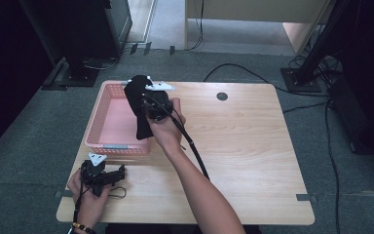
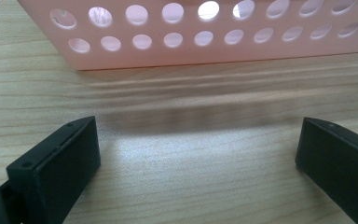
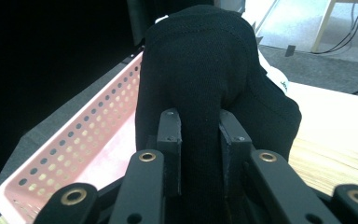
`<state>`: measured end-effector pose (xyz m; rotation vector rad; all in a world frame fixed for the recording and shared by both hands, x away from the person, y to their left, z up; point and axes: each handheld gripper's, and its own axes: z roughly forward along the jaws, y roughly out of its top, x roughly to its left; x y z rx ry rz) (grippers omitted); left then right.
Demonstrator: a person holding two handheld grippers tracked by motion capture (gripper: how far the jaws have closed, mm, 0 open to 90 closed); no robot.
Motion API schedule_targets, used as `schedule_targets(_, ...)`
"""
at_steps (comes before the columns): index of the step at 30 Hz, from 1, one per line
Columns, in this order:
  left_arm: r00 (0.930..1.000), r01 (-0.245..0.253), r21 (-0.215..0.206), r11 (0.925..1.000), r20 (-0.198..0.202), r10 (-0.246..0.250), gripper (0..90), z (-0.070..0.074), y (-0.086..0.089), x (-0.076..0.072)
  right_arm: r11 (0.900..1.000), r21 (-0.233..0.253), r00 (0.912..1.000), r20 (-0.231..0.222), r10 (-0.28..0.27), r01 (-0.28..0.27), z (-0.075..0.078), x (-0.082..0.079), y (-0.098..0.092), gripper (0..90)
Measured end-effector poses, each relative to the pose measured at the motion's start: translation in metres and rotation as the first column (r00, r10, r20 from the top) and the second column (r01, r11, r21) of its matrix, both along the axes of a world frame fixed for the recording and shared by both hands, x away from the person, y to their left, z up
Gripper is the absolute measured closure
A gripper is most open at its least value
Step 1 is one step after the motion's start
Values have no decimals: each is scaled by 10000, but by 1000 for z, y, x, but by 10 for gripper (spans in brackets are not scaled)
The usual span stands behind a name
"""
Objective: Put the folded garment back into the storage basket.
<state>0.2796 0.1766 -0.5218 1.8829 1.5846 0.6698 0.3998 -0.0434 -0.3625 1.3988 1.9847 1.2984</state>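
Black cloth (image 1: 139,105) hangs from the right hand-held gripper (image 1: 152,108). It looks like a sock or a soft glove; I cannot tell which. In the right gripper view the two jaws are almost closed and they pinch a fold of the cloth (image 3: 200,88) between them.

In the high view the cloth hangs long way down, over the right-hand rim of the pink basket (image 1: 108,124). Its low end looks to hang just inside that rim. The basket sits on the left part of the wooden desk (image 1: 243,141), and nothing else can be seen in it.

The next move is probably to let the cloth drop into the basket. For that, the cloth should go a bit more to the left, toward the middle of the basket, so it does not catch on the rim. The right hand (image 1: 168,127) is the one doing this job, and it is right at the basket.

The left hand-held gripper (image 1: 119,174) rests on the desk, near the front wall of the basket (image 2: 214,42). Its jaws are wide open, with bare desk between them, and they hold nothing.

A small white patch with dark marks peeks out behind the cloth, but it is too small to read. I see no other words or labels.
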Motion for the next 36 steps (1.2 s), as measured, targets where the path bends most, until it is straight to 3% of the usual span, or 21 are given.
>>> schedule_targets(16, 10000, 6, 7, 10000, 5, -6, 0, 0, 0, 0, 9970, -452, 9979, -202, 615, -623, -10, 7, 53, 755)
schedule_targets(27, 10000, 38, 19, 10000, -16, -38, 0, 0, 0, 0, 9955, -632, 9958, -625, 668, -708, -27, 18, 84, 756)
schedule_targets(36, 10000, 47, 27, 10000, -22, -46, 0, 0, 0, 0, 9965, -445, 9928, -998, 659, -706, -40, 26, 105, 756)
